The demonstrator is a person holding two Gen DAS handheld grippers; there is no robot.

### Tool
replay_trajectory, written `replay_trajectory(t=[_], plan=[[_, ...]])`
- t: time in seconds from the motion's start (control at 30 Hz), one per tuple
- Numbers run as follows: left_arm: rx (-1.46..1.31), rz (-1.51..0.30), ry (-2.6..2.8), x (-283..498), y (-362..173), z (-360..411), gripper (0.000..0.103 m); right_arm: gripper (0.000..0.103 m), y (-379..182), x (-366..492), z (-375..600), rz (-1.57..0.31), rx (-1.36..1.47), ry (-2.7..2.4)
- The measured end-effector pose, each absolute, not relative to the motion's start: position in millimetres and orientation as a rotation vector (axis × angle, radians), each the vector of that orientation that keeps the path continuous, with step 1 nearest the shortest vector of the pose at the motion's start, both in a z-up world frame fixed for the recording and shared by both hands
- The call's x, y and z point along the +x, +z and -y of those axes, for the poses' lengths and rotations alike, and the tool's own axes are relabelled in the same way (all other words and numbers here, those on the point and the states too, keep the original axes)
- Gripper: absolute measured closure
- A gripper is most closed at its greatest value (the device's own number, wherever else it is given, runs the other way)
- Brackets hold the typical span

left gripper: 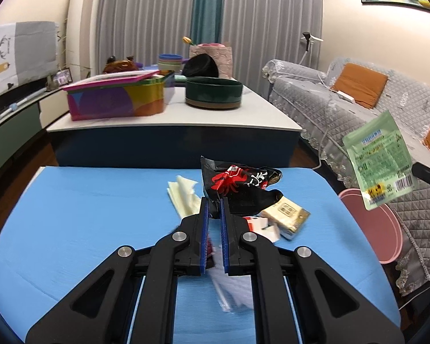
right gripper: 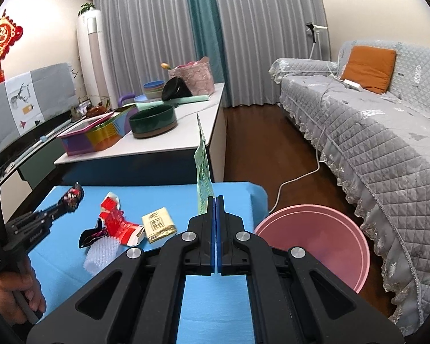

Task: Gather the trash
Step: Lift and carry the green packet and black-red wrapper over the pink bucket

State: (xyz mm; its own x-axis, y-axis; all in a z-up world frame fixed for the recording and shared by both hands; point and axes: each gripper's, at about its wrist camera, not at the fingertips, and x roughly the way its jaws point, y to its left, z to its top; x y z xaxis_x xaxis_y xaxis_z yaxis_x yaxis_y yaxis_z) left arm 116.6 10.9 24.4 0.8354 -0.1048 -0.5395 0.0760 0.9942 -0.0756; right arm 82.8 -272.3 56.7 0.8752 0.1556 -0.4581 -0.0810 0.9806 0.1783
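left gripper (left gripper: 213,200) pinches a crumpled black-and-red snack wrapper (left gripper: 238,186) – lifted above the blue table (left gripper: 86,215). right gripper (right gripper: 216,199) clamps a flat green sachet (right gripper: 203,172) upright.

black wrapper (left gripper: 240,186): glossy foil | table top (left gripper: 86,215): matt blue | basin (right gripper: 324,238): smooth plastic

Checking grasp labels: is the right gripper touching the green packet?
Touching. Right wrist view: the right gripper is shut on the green packet, whose lower edge is pinched and which stands up above the blue table.
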Motion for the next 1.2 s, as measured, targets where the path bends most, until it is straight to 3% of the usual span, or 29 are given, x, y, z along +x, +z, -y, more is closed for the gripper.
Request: replay_trajectory(t=[1.2], plan=[[-0.006,-0.550,-0.284,145.3,55.0,113.6,0.095,0.103,85.4,86.0,351.0,-0.428,0.168,-0.058]])
